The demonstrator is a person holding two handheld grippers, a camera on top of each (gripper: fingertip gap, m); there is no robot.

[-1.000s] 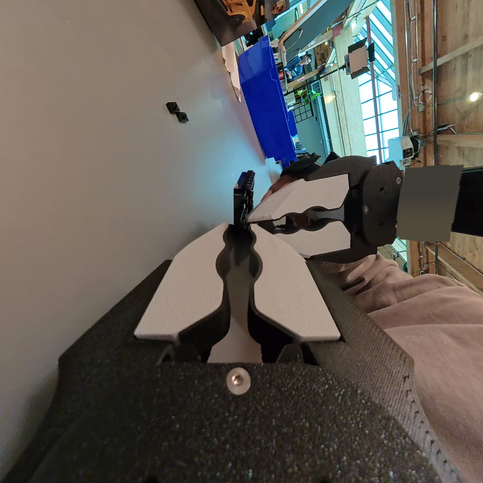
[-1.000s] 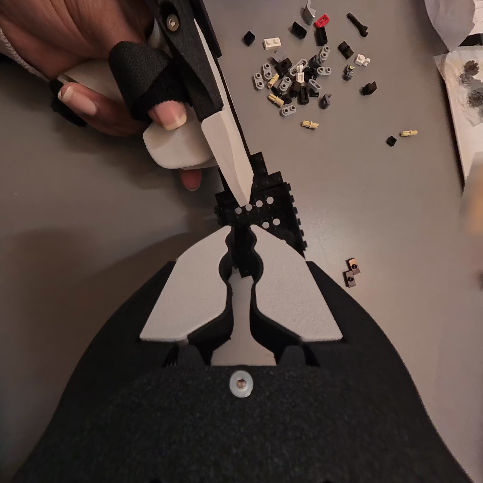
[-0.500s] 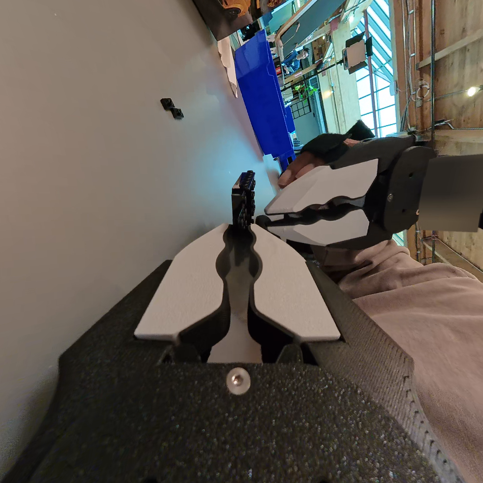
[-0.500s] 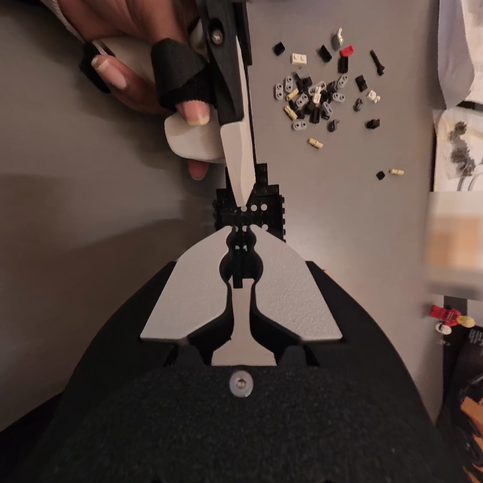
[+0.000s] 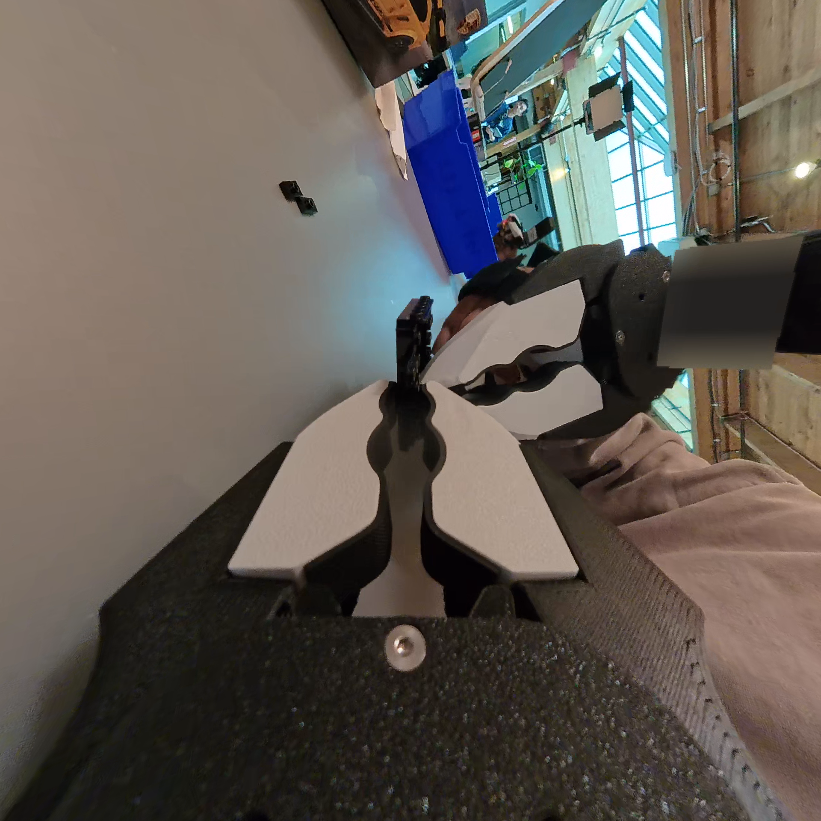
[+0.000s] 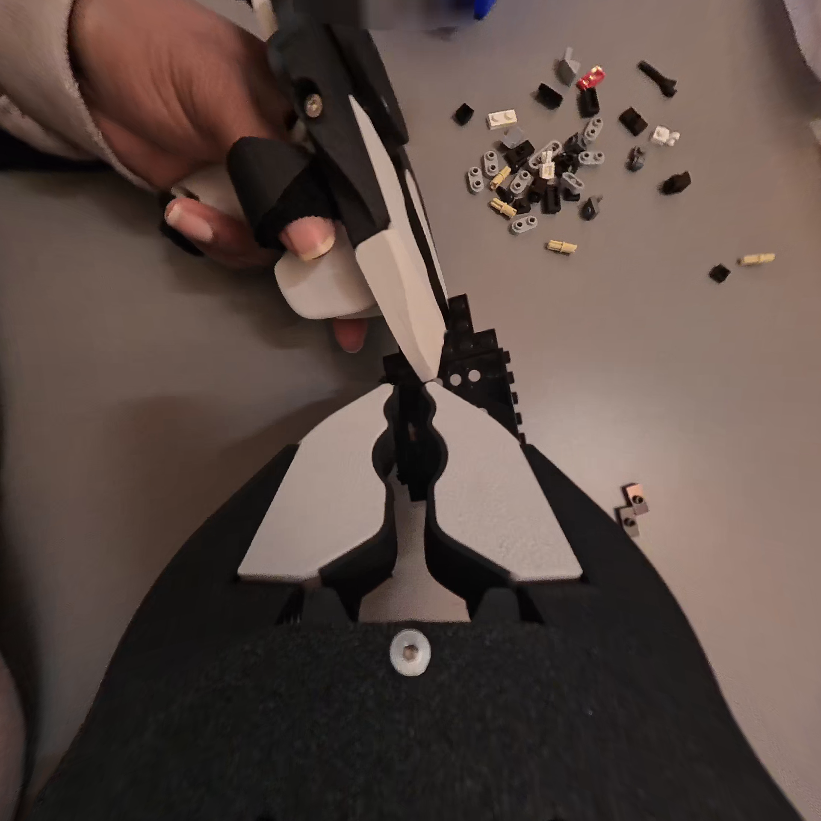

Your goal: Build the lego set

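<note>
A flat black lego assembly [image 5: 413, 328] stands edge-on in my left gripper [image 5: 408, 385], which is shut on it just above the grey table [image 5: 155, 288]. In the right wrist view the assembly [image 6: 480, 364] shows its holes and studs, with the left gripper [image 6: 428, 368] clamped on it from above. My right gripper [image 6: 409, 386] is shut on a small black lego piece [image 6: 411, 444] and its tips touch the assembly's near edge. In the left wrist view the right gripper [image 5: 437, 382] comes in from the right, against the assembly.
A heap of loose small pieces [image 6: 546, 169] lies at the back right, with tan pegs [image 6: 562, 246] nearer. Two joined small dark bricks [image 6: 633, 511] lie right of my right gripper. A blue bin [image 5: 448, 186] and a box [image 5: 400, 26] stand at the table's far end.
The right gripper was against the assembly, drew back and up from it half a second ago, and has now come back against it. The left gripper stayed shut on the assembly.
</note>
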